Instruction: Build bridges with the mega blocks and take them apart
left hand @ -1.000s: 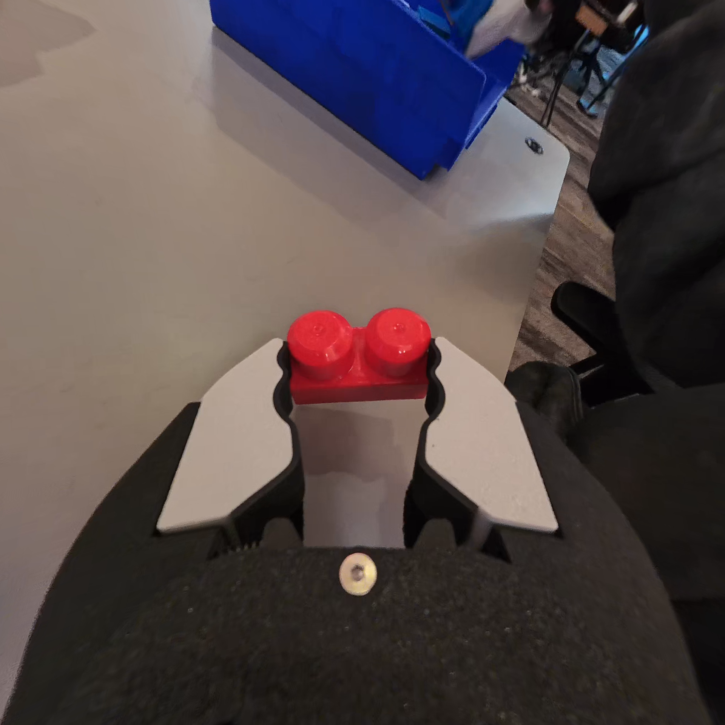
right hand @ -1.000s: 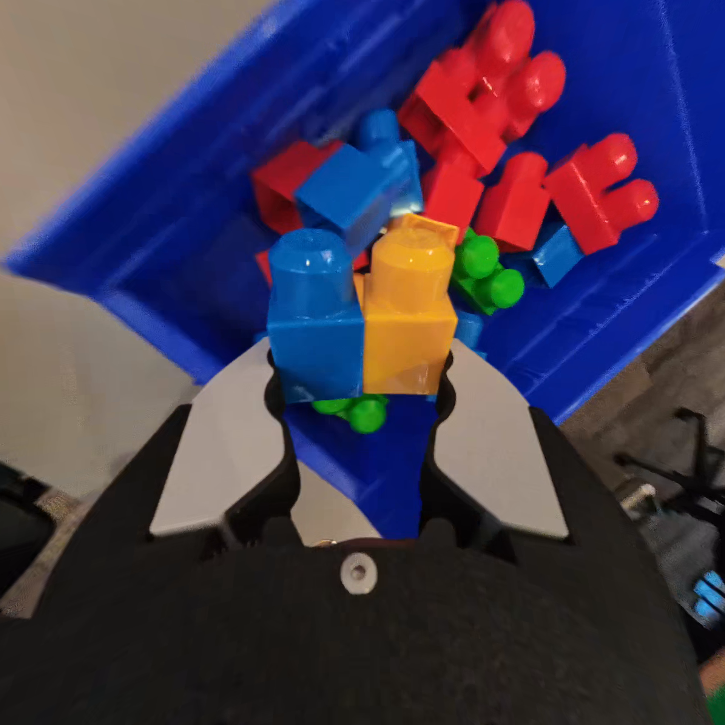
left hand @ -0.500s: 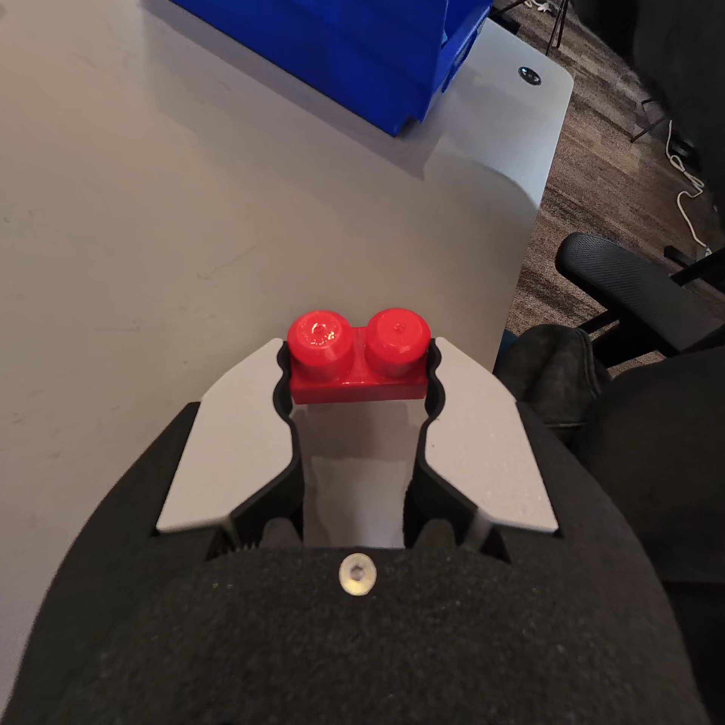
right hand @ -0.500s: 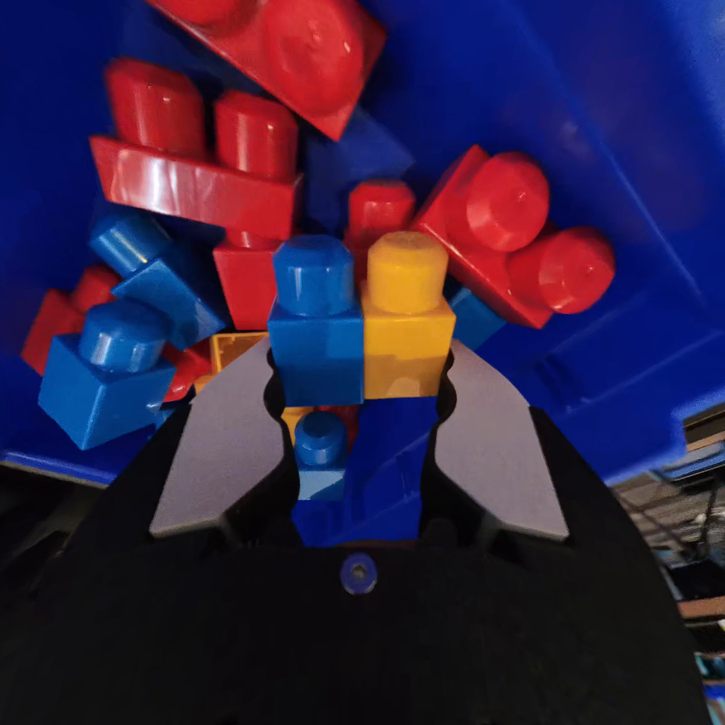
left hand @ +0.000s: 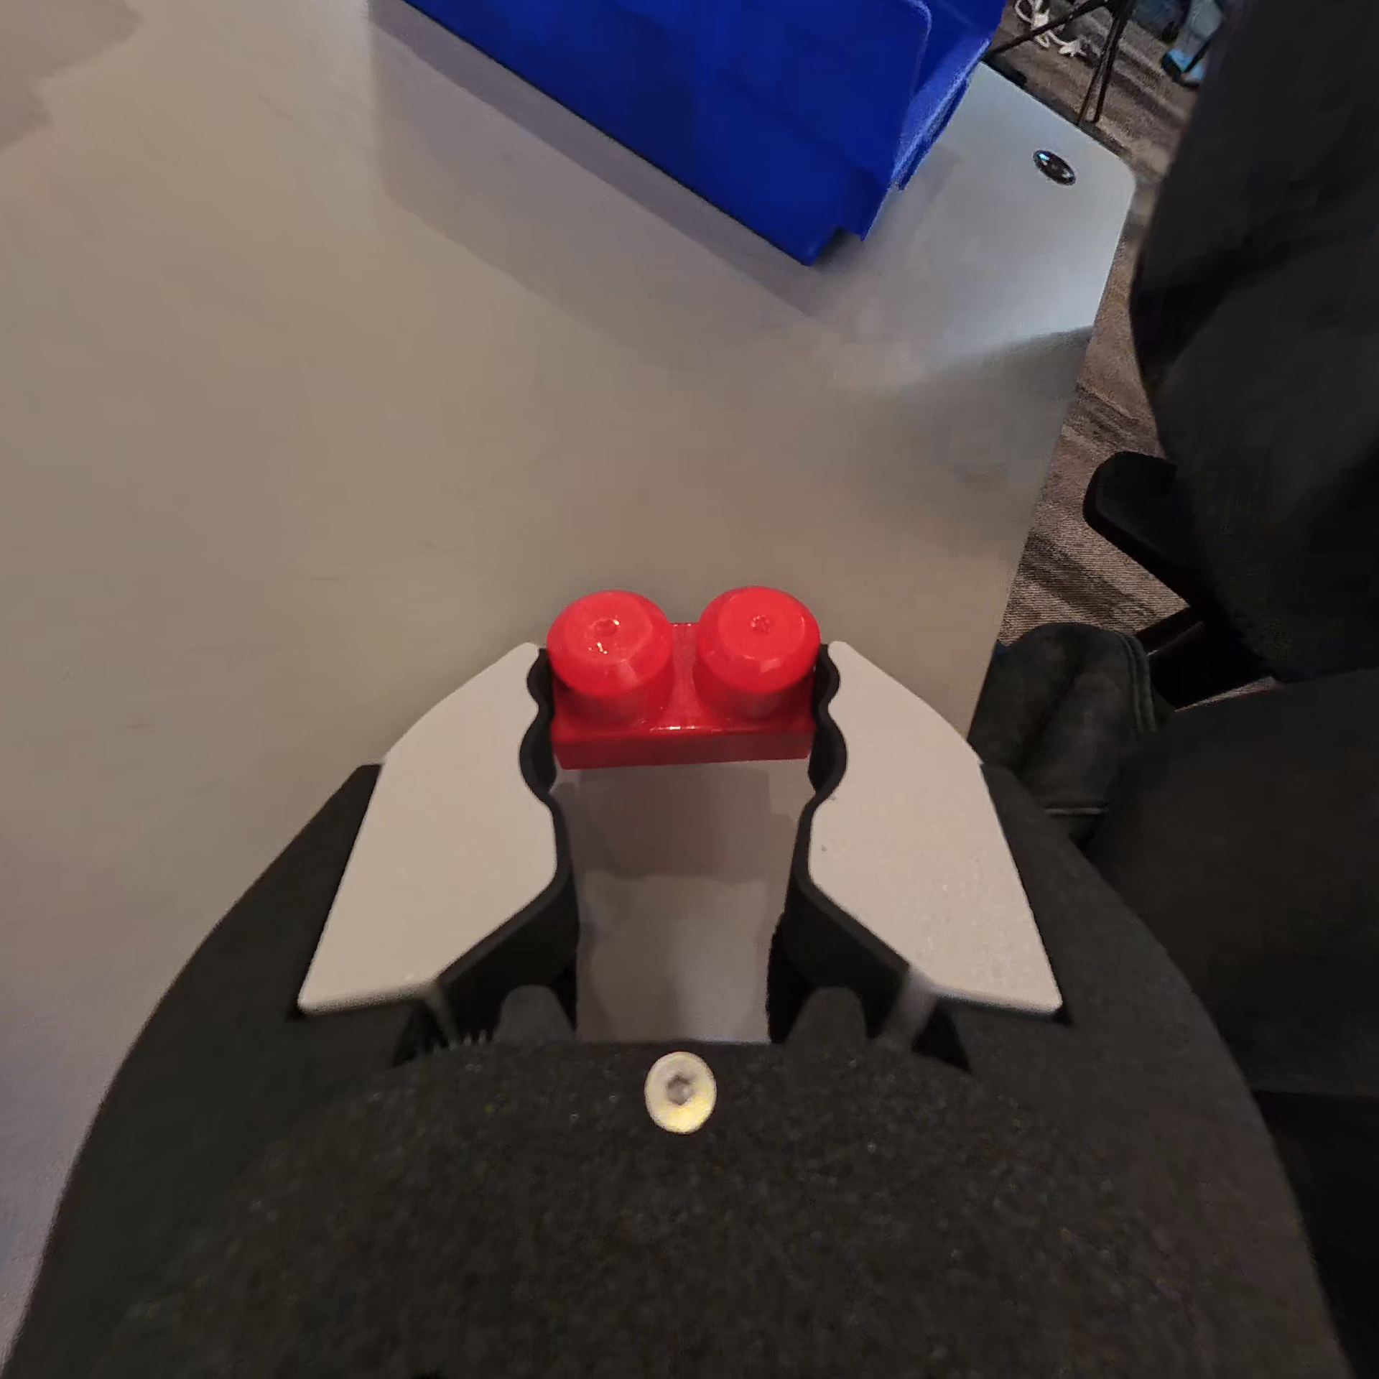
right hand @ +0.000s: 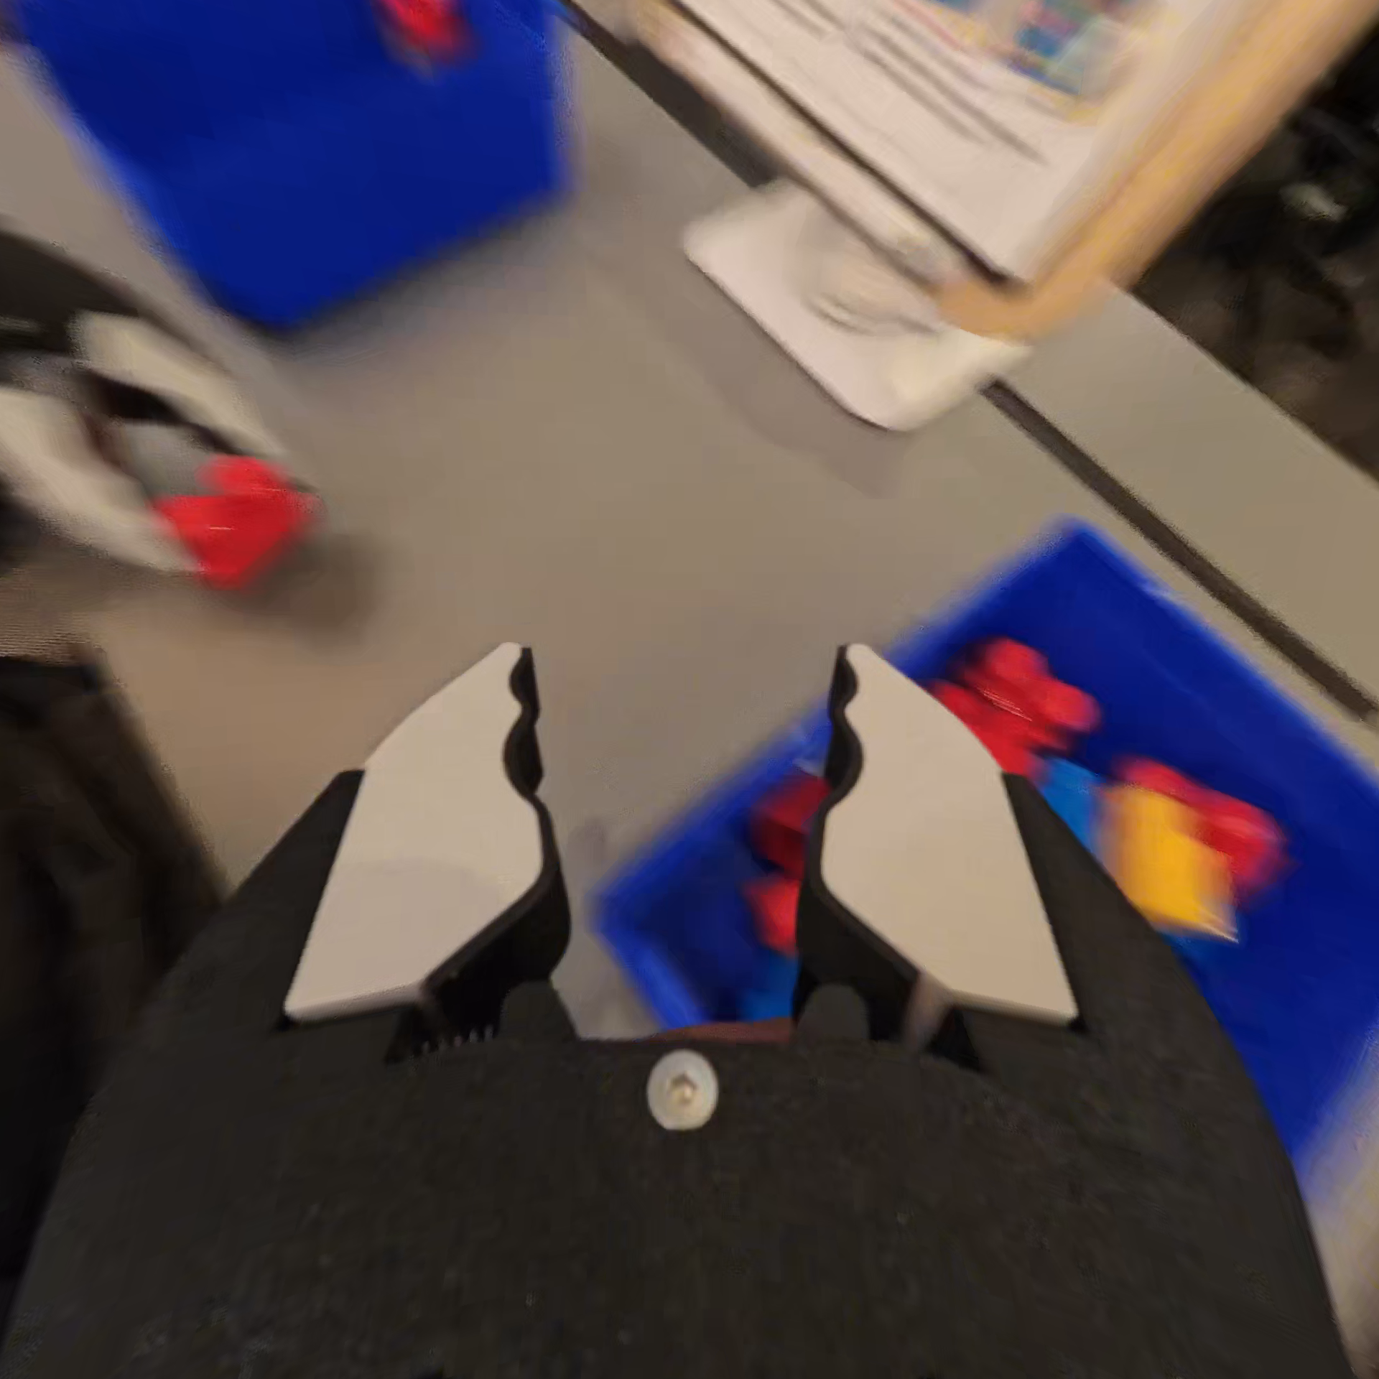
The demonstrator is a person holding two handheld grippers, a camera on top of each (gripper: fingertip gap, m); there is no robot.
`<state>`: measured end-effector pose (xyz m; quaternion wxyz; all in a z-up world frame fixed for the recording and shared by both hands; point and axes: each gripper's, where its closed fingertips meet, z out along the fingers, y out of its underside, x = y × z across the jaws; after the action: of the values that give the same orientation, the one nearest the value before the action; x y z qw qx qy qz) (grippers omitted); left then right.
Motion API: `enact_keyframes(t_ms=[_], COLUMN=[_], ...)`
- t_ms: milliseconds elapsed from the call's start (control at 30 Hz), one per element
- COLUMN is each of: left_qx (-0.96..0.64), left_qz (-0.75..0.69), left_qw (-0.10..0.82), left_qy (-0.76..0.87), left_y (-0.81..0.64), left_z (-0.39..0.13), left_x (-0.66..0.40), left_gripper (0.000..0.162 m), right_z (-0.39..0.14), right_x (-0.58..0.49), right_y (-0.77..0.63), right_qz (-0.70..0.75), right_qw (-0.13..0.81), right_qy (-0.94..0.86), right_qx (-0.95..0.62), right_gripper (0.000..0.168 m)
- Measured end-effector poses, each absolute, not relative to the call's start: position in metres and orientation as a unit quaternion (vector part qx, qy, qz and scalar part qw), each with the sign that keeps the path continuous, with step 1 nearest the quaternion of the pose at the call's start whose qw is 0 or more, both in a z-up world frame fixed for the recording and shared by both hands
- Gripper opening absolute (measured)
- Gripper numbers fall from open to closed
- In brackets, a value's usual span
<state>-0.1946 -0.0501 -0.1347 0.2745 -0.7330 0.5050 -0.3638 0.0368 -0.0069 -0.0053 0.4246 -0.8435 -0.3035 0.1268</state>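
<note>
My left gripper is shut on a red two-stud block, both pads pressed on its ends, held above the grey table. The right wrist view is blurred; it shows that gripper with the red block at the far left. My right gripper is open with nothing between its fingers, above the table beside a blue bin of red, blue and yellow blocks. A yellow block lies in that bin.
A second blue bin stands at the back left of the right wrist view; a blue bin also shows at the top of the left wrist view. A white stand with a board is behind. The table's edge, a chair and dark clothing are at the right.
My right gripper held a blue and a yellow block over the bin; now its fingers hold nothing and it has pulled back out of the bin. My left gripper keeps the red block.
</note>
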Motion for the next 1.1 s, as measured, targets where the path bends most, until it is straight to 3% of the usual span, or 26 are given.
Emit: enact_keyframes(t_ms=[167, 267, 633, 1100], left_qx=[-0.743, -0.743, -0.626, -0.603], left_qz=[-0.342, -0.336, -0.22, -0.247], left_qw=[0.278, 0.276, 0.242, 0.224], left_qy=[0.503, 0.508, 0.707, 0.724], left_y=[-0.036, -0.027, 0.043, 0.043], left_z=[-0.142, -0.142, -0.166, -0.183], left_x=[-0.195, -0.187, -0.128, -0.126], left_gripper=[0.066, 0.066, 0.066, 0.067], right_z=[-0.055, -0.082, -0.107, -0.124], right_x=[-0.124, -0.156, -0.139, -0.133], right_y=[-0.127, -0.154, -0.143, -0.135], right_qz=[0.439, 0.518, 0.443, 0.412], right_qw=[0.445, 0.42, 0.452, 0.437], right_qy=[-0.343, -0.297, -0.284, -0.295], right_qx=[-0.701, -0.683, -0.72, -0.743], right_gripper=[0.069, 0.069, 0.061, 0.061])
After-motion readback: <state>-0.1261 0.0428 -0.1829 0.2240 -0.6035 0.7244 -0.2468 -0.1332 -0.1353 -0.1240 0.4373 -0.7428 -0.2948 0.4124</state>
